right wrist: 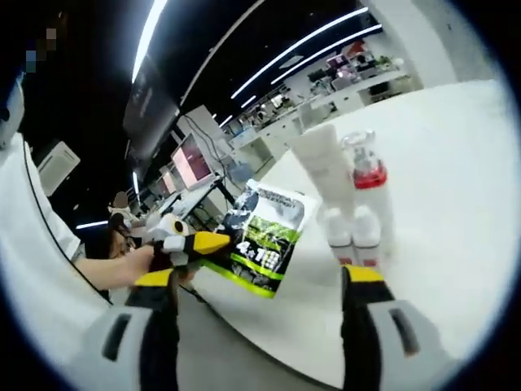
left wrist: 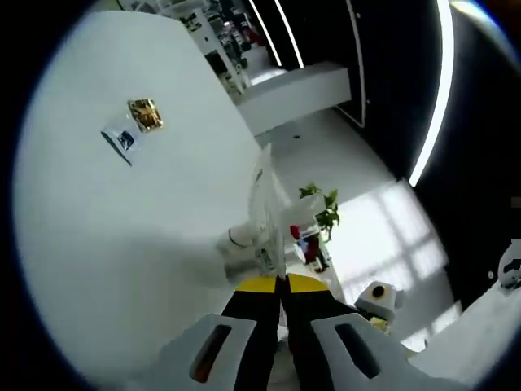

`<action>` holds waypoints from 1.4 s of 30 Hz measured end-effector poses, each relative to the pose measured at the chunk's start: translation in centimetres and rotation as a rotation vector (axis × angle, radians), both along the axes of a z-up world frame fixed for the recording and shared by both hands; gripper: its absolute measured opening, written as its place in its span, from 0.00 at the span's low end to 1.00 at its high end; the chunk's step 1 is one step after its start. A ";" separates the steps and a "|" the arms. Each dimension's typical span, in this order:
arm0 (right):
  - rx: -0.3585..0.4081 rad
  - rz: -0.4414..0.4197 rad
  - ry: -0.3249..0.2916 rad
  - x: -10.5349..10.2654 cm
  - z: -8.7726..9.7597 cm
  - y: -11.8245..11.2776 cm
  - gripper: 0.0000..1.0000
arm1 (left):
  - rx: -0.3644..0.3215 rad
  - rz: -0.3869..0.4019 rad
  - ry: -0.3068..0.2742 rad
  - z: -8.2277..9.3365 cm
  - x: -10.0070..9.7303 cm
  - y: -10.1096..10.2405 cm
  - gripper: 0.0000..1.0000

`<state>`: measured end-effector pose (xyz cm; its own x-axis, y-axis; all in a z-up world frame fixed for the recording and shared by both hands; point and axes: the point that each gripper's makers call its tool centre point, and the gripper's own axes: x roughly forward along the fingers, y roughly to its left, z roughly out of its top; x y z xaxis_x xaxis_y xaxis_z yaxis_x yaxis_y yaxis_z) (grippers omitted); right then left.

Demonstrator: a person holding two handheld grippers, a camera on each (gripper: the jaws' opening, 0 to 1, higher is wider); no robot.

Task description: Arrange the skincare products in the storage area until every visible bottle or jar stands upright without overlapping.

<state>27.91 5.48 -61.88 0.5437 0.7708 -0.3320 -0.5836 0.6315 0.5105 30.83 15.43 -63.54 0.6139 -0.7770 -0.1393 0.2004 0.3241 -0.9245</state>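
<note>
**Left tongs pinch a clear packet, right tongs stand wide open before the bottles**

In the left gripper view, nearest to us, we see the left tongs [left wrist: 282, 285] with their yellow tips pressed together on the lower edge of a thin clear packet [left wrist: 267, 213]. The packet rises from the tips and looks see-through and a little blurred, so we cannot read what it contains. Behind it the white bench [left wrist: 122, 244] spreads to the left. Far up on the bench lie two small flat items just beside each other: a gold sachet [left wrist: 145, 114] and a white and blue sachet [left wrist: 122, 140]. Past the bench edge we see a green plant [left wrist: 321, 205] on the bright floor.

In the right gripper view, the right tongs [right wrist: 264, 278] are spread wide and hold nothing; neither tip touches any product. Just beyond the right tip stand two small white bottles [right wrist: 352, 230] side by side, upright on the bench. Directly behind them stand a tall white tube [right wrist: 324, 171] and a clear bottle with a red band [right wrist: 364, 171], close together. To the left, the left tongs come into this view, and they grip the edge of a green and black pouch [right wrist: 264, 236] at the bench edge. A hand [right wrist: 122, 265] shows behind them.
</note>
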 end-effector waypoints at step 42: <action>-0.099 -0.134 0.019 2.0 -1.7 -5.9 0.90 | 0.692 -0.109 -0.020 -10.2 2.0 0.8 0.01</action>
<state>29.94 -0.38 -63.54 0.6319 0.6552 -0.4141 -0.4817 0.7505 0.4523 32.85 16.20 -73.71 0.5449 -0.5711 -0.6139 0.2802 0.8141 -0.5087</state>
